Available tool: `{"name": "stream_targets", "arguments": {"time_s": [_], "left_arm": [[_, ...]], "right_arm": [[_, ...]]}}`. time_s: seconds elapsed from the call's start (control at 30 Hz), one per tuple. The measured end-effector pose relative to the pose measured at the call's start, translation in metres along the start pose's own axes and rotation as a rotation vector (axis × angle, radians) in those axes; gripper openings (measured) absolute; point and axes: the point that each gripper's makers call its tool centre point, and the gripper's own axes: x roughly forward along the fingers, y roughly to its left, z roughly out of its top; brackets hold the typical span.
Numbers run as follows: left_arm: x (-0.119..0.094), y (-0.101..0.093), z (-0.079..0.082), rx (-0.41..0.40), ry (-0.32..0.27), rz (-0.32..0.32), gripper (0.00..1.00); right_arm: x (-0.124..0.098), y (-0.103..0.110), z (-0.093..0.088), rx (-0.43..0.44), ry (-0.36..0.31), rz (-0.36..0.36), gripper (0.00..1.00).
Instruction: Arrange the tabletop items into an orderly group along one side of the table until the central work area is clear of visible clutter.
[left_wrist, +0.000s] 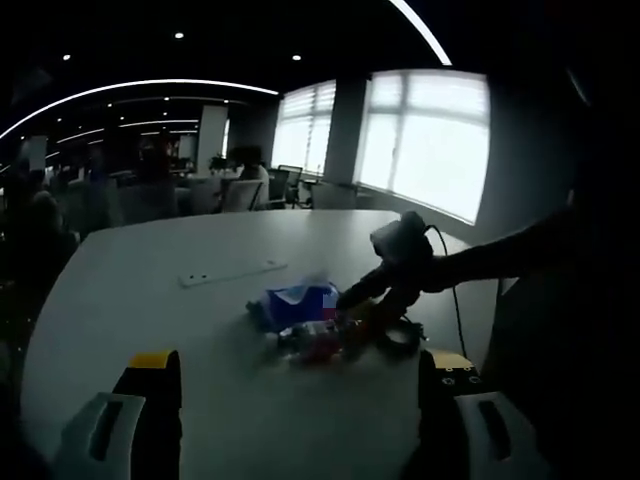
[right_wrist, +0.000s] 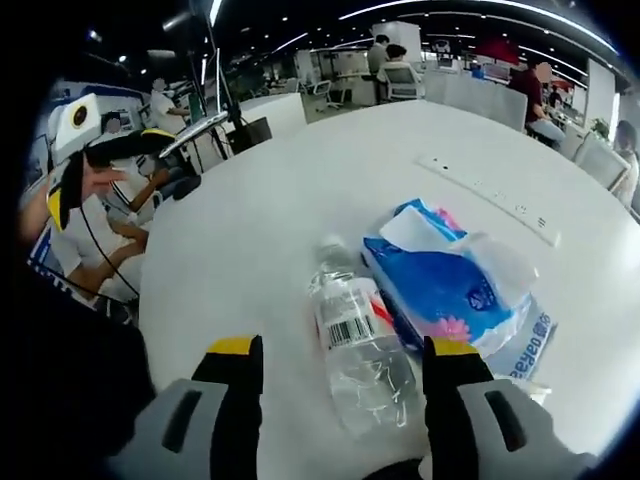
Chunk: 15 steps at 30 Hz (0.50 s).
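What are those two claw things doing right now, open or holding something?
Left gripper: open, holding nothing.
Right gripper: open, its jaws either side of the clear plastic water bottle lying on the white table, not clamped.
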Motion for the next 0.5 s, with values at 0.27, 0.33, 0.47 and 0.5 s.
{"name": "stream_targets", "arguments": {"time_s": [0.27, 0.33, 0.47, 0.5], "left_arm": [[0.001, 0.005, 0.001, -0.010, -0.008, 0.012, 0.97], [0.001, 0.006, 0.001, -0.015, -0.010, 0.017, 0.97], [0.000, 0.010, 0.001, -0.020, -0.016, 0.031, 0.97], [-0.001, 0.011, 0.001, -0.022, -0.017, 0.032, 0.97]], "right_arm": [[0.018, 0.001, -0.005, -0.020, 0.049, 0.024, 0.58], [0.022, 0.001, -0.005, -0.032, 0.057, 0.021, 0.58], [0.025, 0.001, -0.004, -0.058, 0.069, 0.020, 0.56], [0.027, -0.001, -0.005, -0.062, 0.072, 0.022, 0.56]]}}
